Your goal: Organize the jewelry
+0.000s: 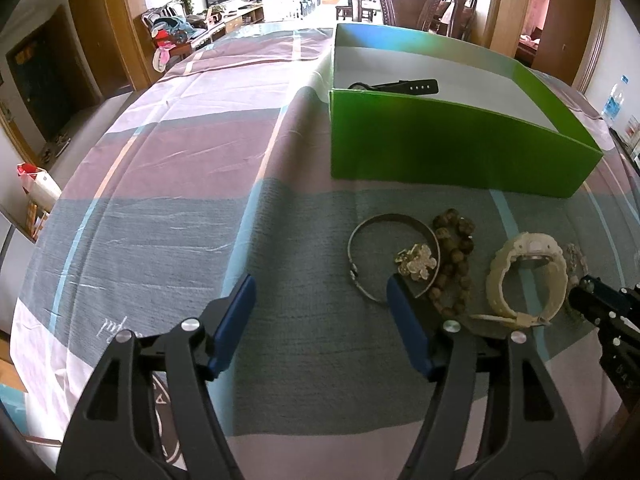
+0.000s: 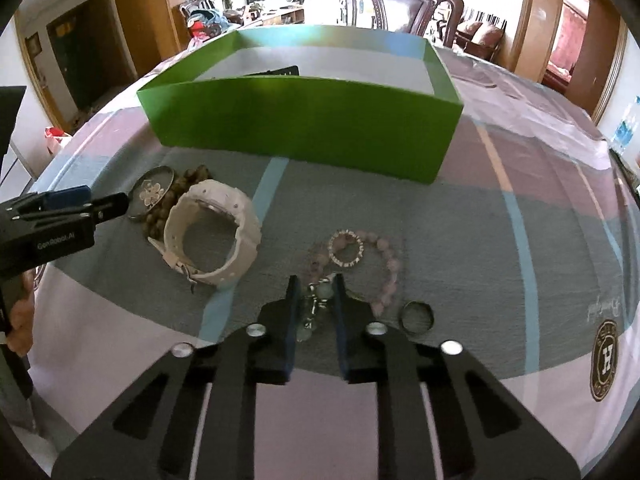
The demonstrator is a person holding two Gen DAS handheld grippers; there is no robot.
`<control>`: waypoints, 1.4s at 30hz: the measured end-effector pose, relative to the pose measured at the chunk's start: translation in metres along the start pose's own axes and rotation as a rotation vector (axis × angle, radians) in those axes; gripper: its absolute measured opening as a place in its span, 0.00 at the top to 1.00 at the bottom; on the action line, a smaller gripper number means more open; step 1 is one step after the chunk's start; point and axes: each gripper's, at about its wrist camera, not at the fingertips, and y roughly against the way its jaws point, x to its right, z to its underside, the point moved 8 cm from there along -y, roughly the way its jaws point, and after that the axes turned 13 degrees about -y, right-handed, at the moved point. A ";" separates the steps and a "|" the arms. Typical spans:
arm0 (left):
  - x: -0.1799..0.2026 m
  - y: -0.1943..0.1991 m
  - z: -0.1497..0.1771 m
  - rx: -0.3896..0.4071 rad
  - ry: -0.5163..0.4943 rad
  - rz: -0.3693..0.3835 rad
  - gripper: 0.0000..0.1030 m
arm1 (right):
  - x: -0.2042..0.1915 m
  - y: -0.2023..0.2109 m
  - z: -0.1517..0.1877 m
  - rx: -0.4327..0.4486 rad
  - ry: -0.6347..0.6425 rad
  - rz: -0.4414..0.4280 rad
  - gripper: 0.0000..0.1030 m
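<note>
Right gripper (image 2: 316, 280) clenched on a pale green beaded bracelet (image 2: 320, 294); left gripper (image 1: 320, 284) released beside a silver metal bangle (image 1: 372, 232), near the green cardboard box (image 1: 440, 140).

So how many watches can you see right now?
2: a white watch on the tablecloth beside the wooden bead bracelet, and a black watch inside the green box. The box wall may hide more.

Right wrist view: "GenRobot.AI" in pale letters on the black body of the left hand-held gripper (image 2: 106, 208), at 9 o'clock. Round crest (image 2: 606, 360) printed on the cloth (image 2: 520, 128) at 4 o'clock carries a large "H"; ring lettering illegible. Cursive script beside it unreadable.
</note>
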 end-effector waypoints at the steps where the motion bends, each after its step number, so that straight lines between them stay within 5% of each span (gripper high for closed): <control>1: 0.000 0.000 0.000 0.000 0.000 0.001 0.34 | 0.001 0.003 -0.001 0.004 -0.011 -0.003 0.89; 9: 0.001 -0.004 -0.002 -0.004 0.003 0.007 0.34 | 0.020 0.017 -0.010 0.046 -0.061 0.028 0.91; 19: 0.016 -0.006 0.001 -0.009 -0.053 0.052 0.70 | 0.028 0.020 -0.013 0.054 -0.085 0.026 0.91; 27: 0.015 0.009 0.019 -0.029 -0.050 0.113 0.68 | 0.036 0.015 -0.013 0.025 -0.122 0.021 0.91; 29: 0.012 0.013 0.018 -0.017 -0.041 0.117 0.48 | 0.036 0.014 -0.013 0.017 -0.131 0.013 0.91; 31: 0.014 0.021 0.012 0.017 -0.040 0.128 0.38 | 0.037 0.013 -0.013 0.008 -0.142 0.005 0.91; 42: 0.041 -0.004 -0.001 -0.004 -0.115 0.130 0.40 | 0.041 0.013 -0.011 0.002 -0.152 0.001 0.84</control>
